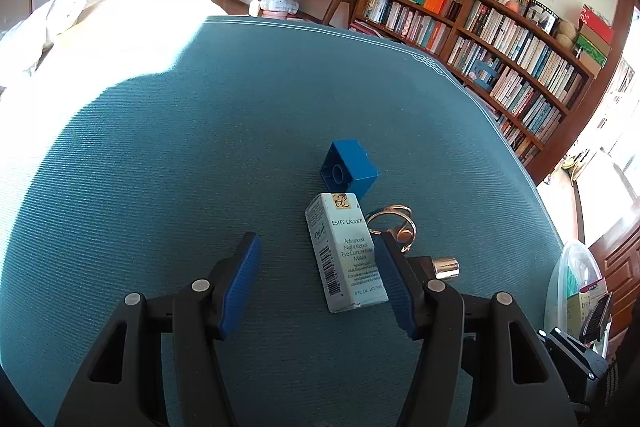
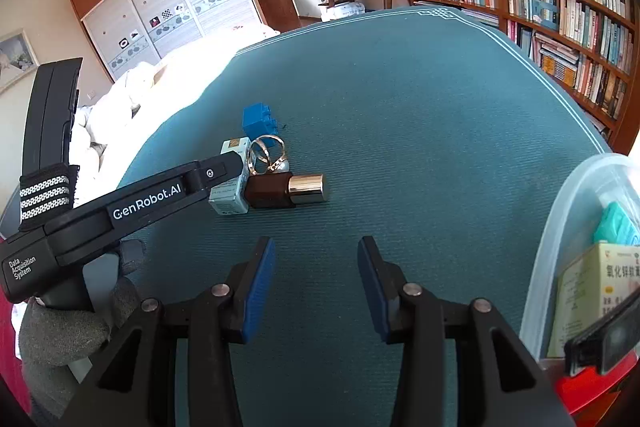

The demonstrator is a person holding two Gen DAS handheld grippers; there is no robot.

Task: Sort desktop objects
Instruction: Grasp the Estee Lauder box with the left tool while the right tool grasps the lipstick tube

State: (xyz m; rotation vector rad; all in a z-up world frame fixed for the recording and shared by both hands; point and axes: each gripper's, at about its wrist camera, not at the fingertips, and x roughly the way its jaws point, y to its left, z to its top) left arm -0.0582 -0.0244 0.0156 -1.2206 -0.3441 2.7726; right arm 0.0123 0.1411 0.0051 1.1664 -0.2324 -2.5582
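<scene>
On the teal cloth lies a white Estee Lauder box. My left gripper is open around it, with the box close to the right-hand pad and far from the other. Past the box sits a blue toy brick. Beside it lie a gold ring clip and a brown bottle with a gold cap. The right wrist view shows the same cluster: brick, box, clip, bottle. My right gripper is open over bare cloth, nothing between its fingers.
A clear plastic tub at the right edge holds a yellow-white medicine box and a green item. The tub also shows in the left wrist view. A gloved hand holds the left gripper. White bedding and bookshelves lie beyond the table.
</scene>
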